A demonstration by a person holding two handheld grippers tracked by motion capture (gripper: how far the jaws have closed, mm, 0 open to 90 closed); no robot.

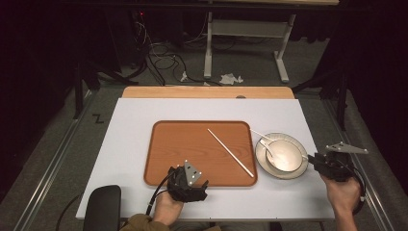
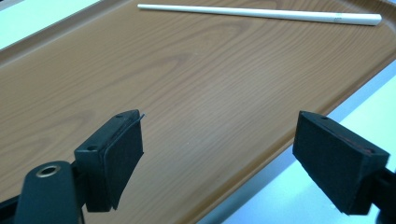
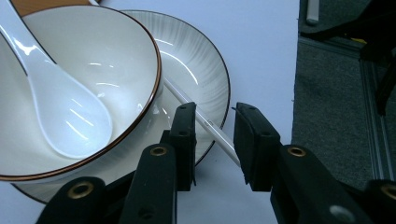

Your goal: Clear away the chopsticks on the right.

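Under the bowl (image 3: 79,88): second chopstick (image 3: 205,123).

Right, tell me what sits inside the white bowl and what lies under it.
Inside the brown-rimmed white ceramic bowl rests a glossy white ceramic spoon. Under it sits a ribbed white plate, with a white chopstick running beneath the bowl's edge; its far part is covered.
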